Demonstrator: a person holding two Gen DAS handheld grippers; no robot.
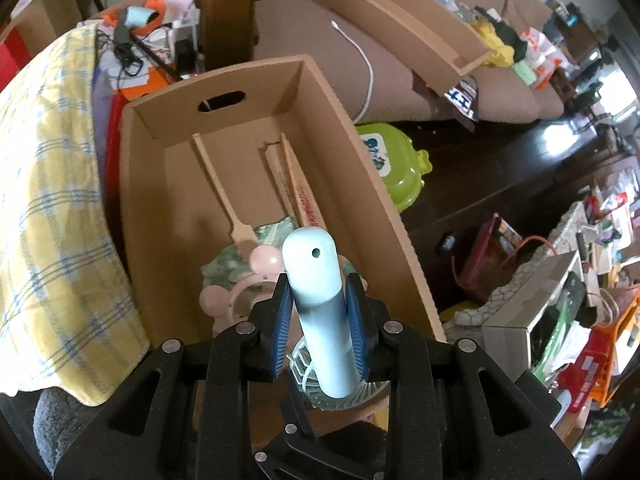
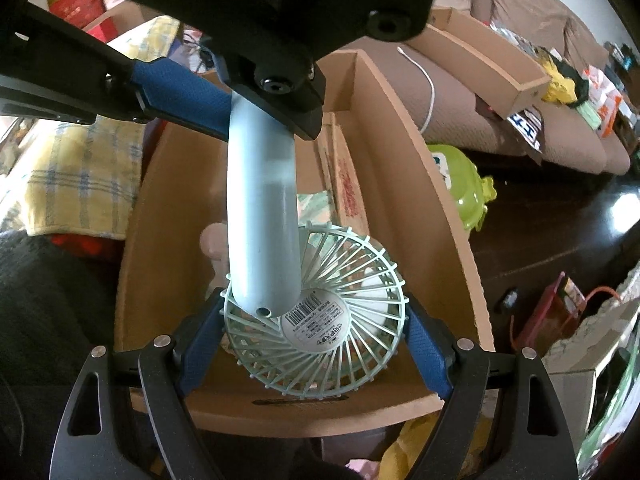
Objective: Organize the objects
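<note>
Left hand-held gripper (image 1: 320, 312) clamped around fan (image 1: 320, 320) handle, right (image 2: 314, 340) around its head

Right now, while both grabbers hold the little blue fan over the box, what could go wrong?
The left gripper pinches only the fan's smooth handle, so it might slip or swing. The right gripper squeezes the thin grille, which could bend. The cardboard box already holds a pink fan right below, so lowering may knock it.
</note>
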